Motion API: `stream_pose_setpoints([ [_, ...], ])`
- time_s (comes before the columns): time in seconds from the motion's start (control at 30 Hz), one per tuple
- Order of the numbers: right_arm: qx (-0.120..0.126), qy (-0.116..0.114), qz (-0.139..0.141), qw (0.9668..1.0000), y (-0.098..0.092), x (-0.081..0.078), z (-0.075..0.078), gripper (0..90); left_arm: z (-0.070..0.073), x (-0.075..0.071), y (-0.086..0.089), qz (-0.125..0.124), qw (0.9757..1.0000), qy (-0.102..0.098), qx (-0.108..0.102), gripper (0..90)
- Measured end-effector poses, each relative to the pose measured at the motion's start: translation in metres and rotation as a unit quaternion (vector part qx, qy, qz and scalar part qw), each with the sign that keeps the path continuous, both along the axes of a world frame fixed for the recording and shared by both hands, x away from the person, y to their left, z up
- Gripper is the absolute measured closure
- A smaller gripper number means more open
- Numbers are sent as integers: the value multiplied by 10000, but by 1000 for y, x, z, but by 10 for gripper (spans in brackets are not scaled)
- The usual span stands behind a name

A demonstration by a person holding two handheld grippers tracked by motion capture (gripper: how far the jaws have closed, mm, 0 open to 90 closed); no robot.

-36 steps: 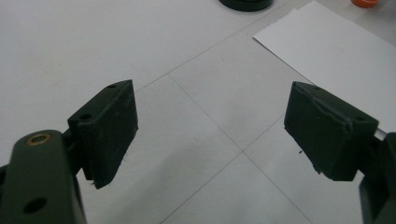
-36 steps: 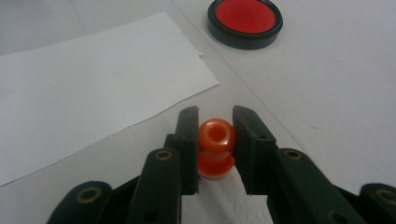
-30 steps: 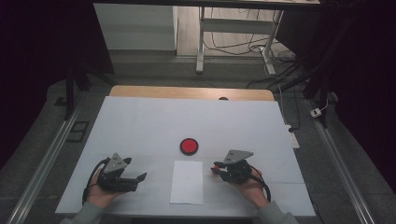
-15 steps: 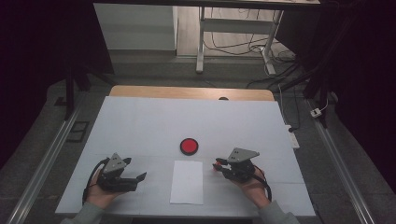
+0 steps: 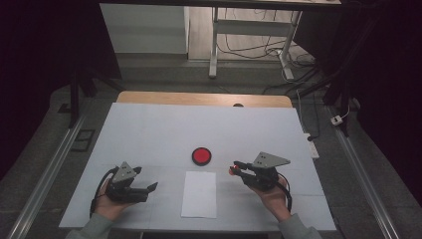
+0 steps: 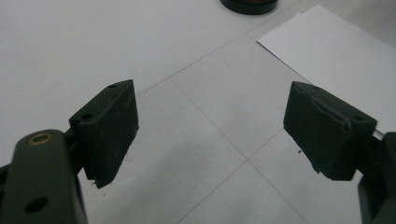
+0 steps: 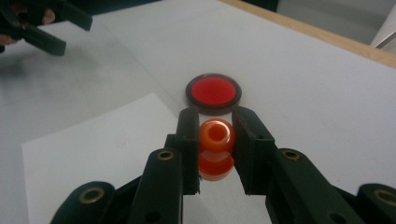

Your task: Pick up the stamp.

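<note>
The right gripper (image 7: pixel 215 140), pinching an orange stamp (image 7: pixel 216 135), had lifted toward the red ink pad (image 7: pixel 214 92); left gripper (image 6: pixel 210 135) fingers spread.

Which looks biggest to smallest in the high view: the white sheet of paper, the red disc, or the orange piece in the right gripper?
1. White sheet of paper, clearly the largest.
2. Red disc.
3. Orange piece clamped in the right gripper, just a small spot. It is raised off the table, yet the order holds.
</note>
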State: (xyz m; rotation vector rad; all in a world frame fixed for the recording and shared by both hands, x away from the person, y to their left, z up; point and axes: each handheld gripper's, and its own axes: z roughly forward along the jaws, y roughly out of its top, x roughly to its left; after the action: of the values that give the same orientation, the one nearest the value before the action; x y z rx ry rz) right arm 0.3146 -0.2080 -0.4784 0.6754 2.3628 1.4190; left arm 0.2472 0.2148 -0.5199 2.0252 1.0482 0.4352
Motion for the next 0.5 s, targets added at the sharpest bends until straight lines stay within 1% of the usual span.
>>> stream_pose_setpoints([
  [0.03, 58, -15, -19, 10000, -1, 0, 1, 719, 0, 0, 0, 4, 10000, -6, -19, 184],
  [0.07, 63, -13, -48, 10000, -2, 0, 3, 719, 0, 0, 0, -1, 10000, -5, -21, 184],
  [0.13, 178, -13, -51, 9998, -3, 1, 4, 719, 0, -1, 0, -5, 10000, -7, -19, 184],
  [0.2, 217, -23, -64, 9997, -3, 1, 5, 719, 0, -1, -1, -7, 10000, -6, -14, 184],
  [0.3, 286, -183, -91, 9994, -3, 0, 10, 719, 0, -3, -1, -31, 10000, -11, -5, 184],
  [0.33, 286, -183, -91, 9994, -3, 0, 10, 719, 0, -3, -1, -31, 10000, -11, -5, 184],
  [0.37, 357, -261, -101, 9990, -3, -1, 14, 719, 0, -4, 0, -24, 10000, -7, -19, 184],
  [0.5, 447, -307, -74, 9985, -2, -3, 18, 719, 0, -6, 1, 1, 10000, -14, -30, 184],
])
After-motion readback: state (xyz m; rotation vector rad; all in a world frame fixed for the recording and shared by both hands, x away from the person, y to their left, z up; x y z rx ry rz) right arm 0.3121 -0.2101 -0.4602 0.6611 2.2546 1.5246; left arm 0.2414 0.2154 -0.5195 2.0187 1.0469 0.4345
